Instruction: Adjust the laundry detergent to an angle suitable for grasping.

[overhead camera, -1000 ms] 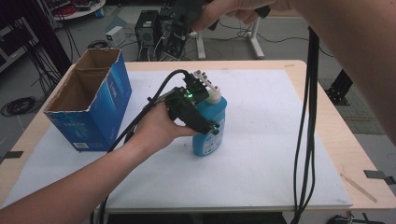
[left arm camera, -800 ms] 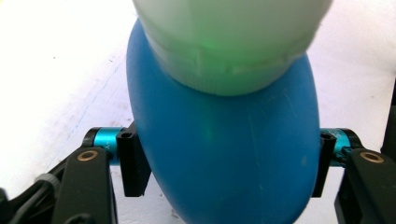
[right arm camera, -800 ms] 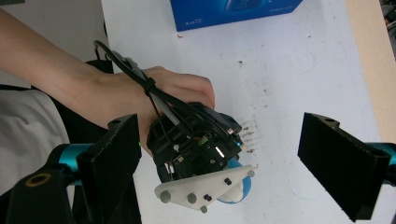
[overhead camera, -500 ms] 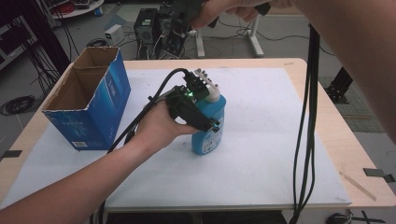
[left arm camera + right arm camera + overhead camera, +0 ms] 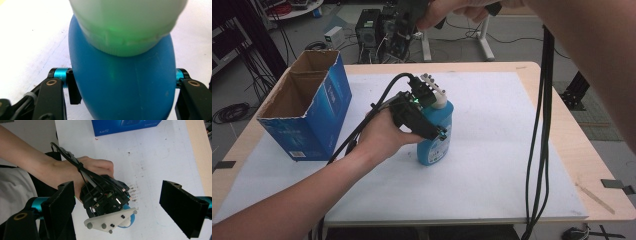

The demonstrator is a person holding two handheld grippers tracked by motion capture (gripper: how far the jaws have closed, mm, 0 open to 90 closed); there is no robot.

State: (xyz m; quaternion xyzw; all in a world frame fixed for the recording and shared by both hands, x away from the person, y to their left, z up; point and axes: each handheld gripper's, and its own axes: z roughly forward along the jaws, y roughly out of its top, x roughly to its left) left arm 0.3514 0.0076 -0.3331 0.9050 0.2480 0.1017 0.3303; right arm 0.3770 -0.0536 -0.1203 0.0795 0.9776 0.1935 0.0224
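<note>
A blue bottle with a white cap stands upright on the white mat. My left gripper reaches over it from the left. In the left gripper view its jaws have just been closing and their pads now press both sides of the bottle, the cap close to the camera. My right gripper hangs high above the table's far edge. Seen from the right gripper view, the right gripper is open with nothing between its jaws, above the left hand.
An open blue cardboard box stands at the mat's left, also in the right gripper view. The right gripper's black cable hangs down across the right side. Bare wooden table edge runs along the right. Equipment and cables lie on the floor beyond.
</note>
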